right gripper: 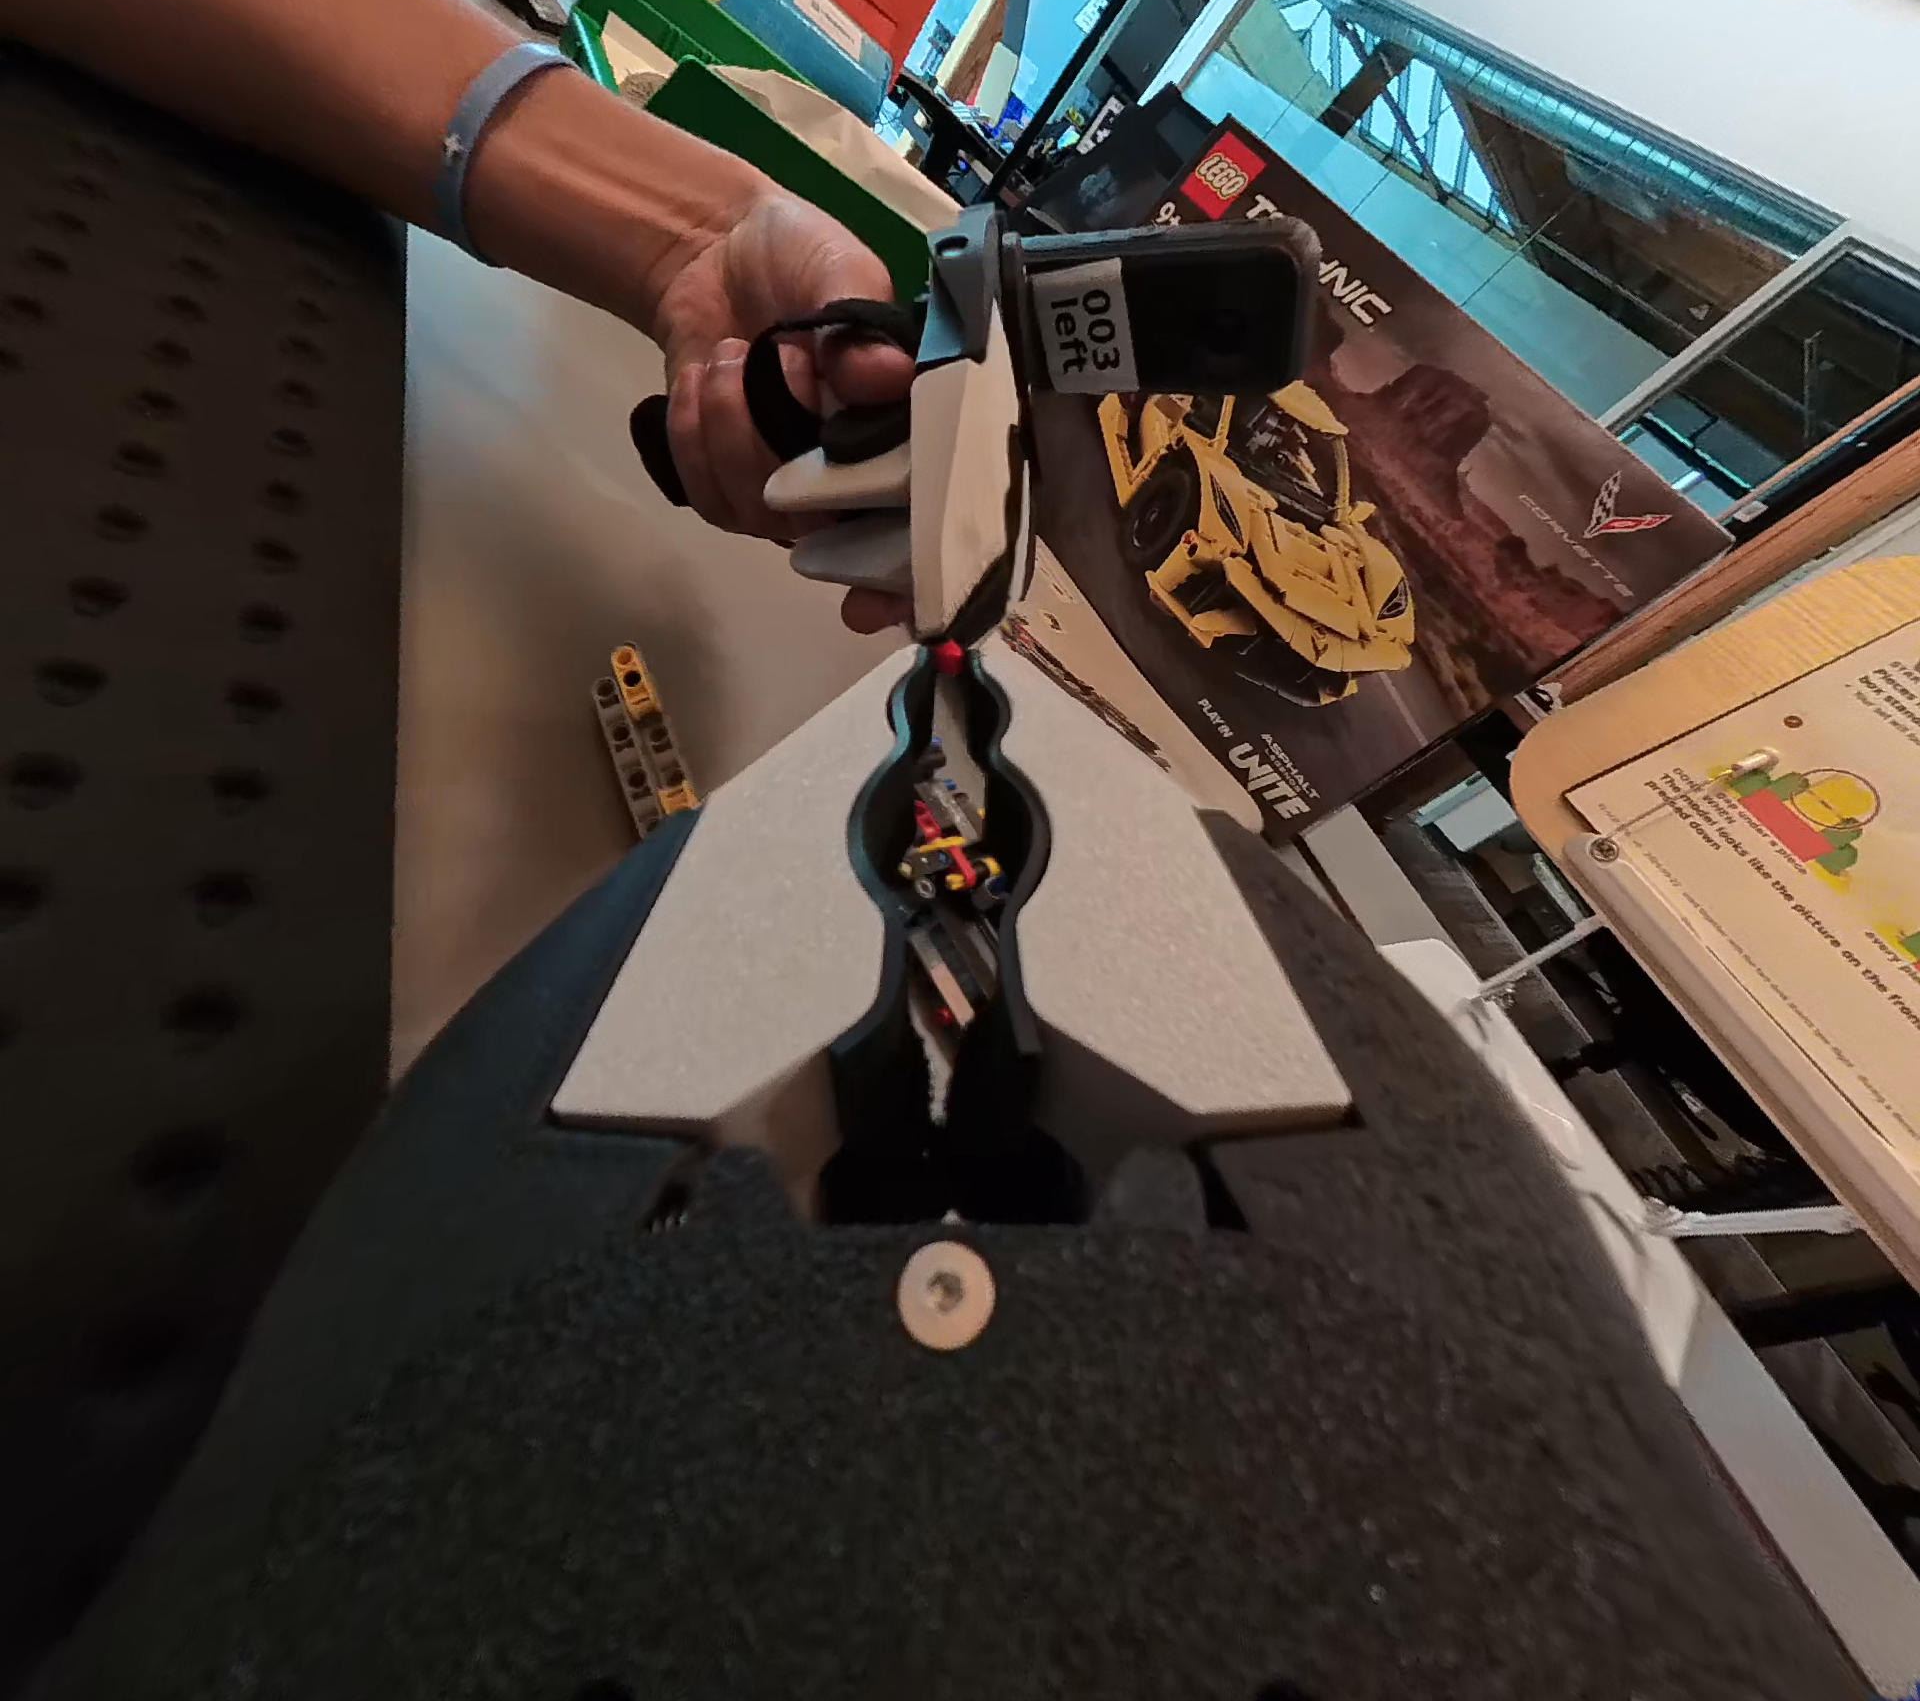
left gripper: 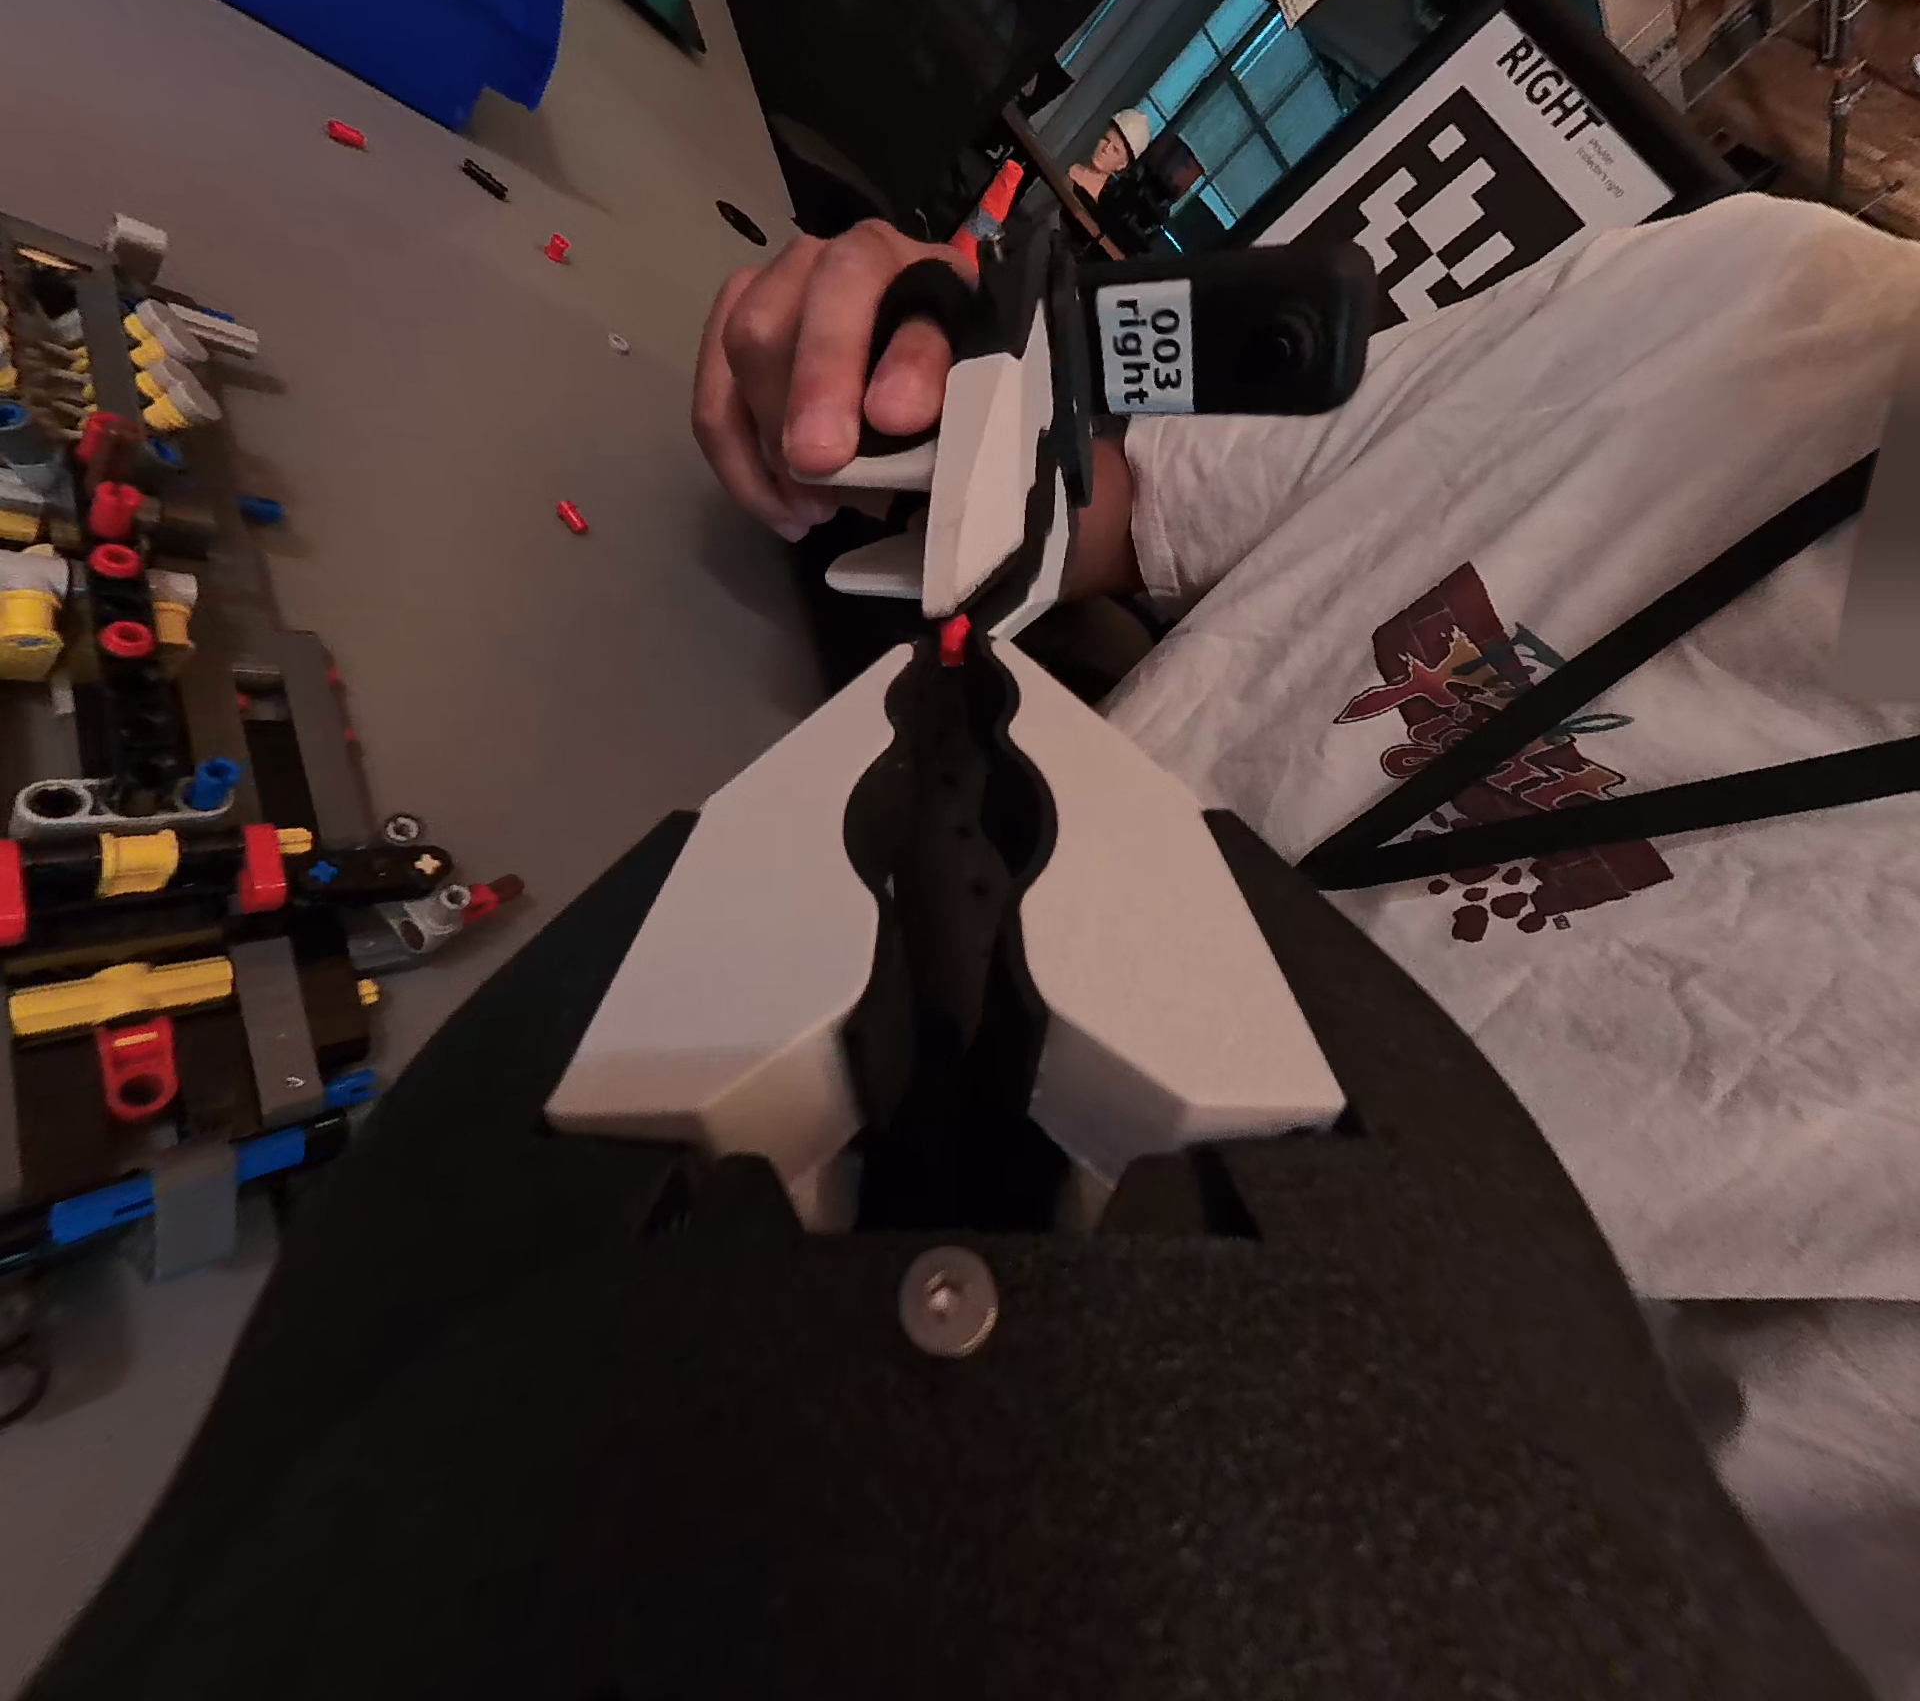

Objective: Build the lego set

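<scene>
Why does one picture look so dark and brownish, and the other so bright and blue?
Left wrist view: dim, warm light, and the lego model at the left edge smears with blur. Right wrist view: daylight from big windows gives a cool, bright cast. Both views bend straight lines at the edges, yet the small red piece between the tongs' tips stays fairly sharp.

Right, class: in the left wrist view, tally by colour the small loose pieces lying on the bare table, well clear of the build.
Red pieces: 3
Black pieces: 2
White ring: 1
Total: 6
</scene>
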`<state>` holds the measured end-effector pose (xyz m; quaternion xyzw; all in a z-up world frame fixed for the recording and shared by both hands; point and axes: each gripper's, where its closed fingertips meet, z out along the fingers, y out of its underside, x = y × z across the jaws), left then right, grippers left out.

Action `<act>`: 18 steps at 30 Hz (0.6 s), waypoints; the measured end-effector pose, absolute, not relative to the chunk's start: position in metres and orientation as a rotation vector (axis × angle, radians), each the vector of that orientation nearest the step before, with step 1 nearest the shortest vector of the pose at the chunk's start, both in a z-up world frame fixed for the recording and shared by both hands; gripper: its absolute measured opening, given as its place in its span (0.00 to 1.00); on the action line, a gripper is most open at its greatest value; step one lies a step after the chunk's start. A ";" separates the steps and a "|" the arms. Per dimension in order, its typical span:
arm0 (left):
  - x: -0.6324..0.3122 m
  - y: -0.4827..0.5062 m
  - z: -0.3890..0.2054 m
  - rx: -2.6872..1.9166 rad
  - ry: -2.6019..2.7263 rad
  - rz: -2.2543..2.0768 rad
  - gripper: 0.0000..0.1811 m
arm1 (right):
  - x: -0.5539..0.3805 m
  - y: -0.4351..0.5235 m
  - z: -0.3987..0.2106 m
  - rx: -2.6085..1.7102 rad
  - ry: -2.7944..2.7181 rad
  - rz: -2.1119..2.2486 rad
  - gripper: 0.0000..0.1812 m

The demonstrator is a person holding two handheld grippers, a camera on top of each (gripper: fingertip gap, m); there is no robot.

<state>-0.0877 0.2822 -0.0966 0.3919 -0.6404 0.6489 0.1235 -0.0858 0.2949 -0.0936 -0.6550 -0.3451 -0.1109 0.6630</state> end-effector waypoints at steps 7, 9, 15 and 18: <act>-0.103 0.275 -0.111 1.093 -1.901 1.747 0.00 | -0.101 0.288 -0.108 -1.510 -0.862 -0.127 0.02; -0.106 0.274 -0.113 1.080 -1.923 1.725 0.01 | -0.104 0.287 -0.110 -1.503 -0.885 -0.134 0.02; -0.116 0.271 -0.120 1.037 -1.967 1.649 0.00 | -0.113 0.284 -0.117 -1.510 -0.942 -0.092 0.02; -0.121 0.269 -0.126 1.022 -1.990 1.607 0.01 | -0.119 0.282 -0.123 -1.522 -0.976 -0.073 0.03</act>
